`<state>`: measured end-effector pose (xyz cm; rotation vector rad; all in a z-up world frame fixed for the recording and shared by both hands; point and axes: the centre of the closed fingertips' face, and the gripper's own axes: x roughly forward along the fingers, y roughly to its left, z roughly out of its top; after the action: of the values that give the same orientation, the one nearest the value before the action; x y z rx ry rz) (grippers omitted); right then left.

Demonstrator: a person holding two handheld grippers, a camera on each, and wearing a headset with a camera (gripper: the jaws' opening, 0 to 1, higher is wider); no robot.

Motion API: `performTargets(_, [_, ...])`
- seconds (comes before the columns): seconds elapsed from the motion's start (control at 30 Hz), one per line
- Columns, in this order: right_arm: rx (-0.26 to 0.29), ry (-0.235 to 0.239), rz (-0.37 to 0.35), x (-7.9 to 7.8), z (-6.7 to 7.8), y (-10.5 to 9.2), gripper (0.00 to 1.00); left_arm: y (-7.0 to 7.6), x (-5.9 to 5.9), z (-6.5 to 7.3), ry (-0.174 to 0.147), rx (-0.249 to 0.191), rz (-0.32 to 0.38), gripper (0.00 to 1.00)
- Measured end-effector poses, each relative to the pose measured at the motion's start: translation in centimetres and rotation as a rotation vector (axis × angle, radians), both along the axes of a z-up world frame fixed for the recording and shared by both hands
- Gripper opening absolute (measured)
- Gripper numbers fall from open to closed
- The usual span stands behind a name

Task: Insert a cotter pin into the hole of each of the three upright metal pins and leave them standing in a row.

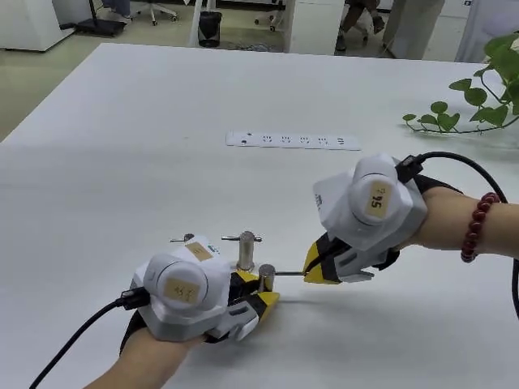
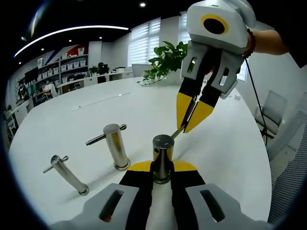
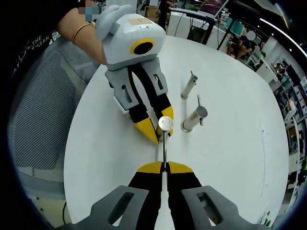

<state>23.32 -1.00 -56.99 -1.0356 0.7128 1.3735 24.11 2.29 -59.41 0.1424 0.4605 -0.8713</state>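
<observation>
In the head view, right of centre, a tan sticker [image 1: 379, 198] on the housing of the right tool [image 1: 309, 274] bears two digits turned sideways, seemingly "95". At lower left, a tan label [image 1: 185, 288] on the left tool [image 1: 263, 293] carries print too blurred to read.

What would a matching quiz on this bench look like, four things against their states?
Things:
1 left gripper
2 right gripper
3 middle metal pin
4 power strip

States:
A lies flat farther back on the table
B shut on a cotter pin
C stands free, a fitted cotter pin through it
D shut on the metal pin nearest the right gripper

Pairs: 1-D, 2-B, 3-C, 4-A
</observation>
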Motion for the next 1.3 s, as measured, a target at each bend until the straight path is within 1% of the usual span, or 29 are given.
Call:
performTargets(0.3, [-0.001,-0.001,0.007,-0.1,0.2,0.5,0.00,0.0,0.0,-0.1,-0.001,0.000,-0.004,0.10])
performTargets(0.53, [-0.007,-0.002,0.009,-0.1,0.3,0.6,0.00,-0.1,0.0,-0.1,-0.013,0.009,-0.007,0.10])
performTargets(0.83, [0.007,0.010,0.003,-0.4,0.6,1.0,0.00,-0.1,0.0,-0.2,-0.015,0.010,-0.020,0.10])
performTargets(1.0, [-0.002,0.006,0.003,-0.1,0.3,0.9,0.00,-0.1,0.0,-0.2,-0.017,0.011,-0.022,0.10])
performTargets(1.07, [0.013,0.015,0.000,-0.1,0.3,1.2,0.00,-0.2,0.0,-0.2,-0.018,0.013,-0.022,0.10])
performTargets(1.17, [0.008,0.007,0.009,0.0,0.2,1.4,0.00,-0.1,0.1,-0.2,-0.018,0.013,-0.022,0.10])
performTargets(1.2, [0.005,0.013,-0.013,0.0,0.1,1.2,0.00,-0.1,0.1,-0.2,-0.018,0.014,-0.023,0.10])
performTargets(1.3, [0.014,0.015,-0.004,0.2,-0.2,1.5,0.00,-0.2,0.1,-0.2,-0.018,0.012,-0.022,0.10])
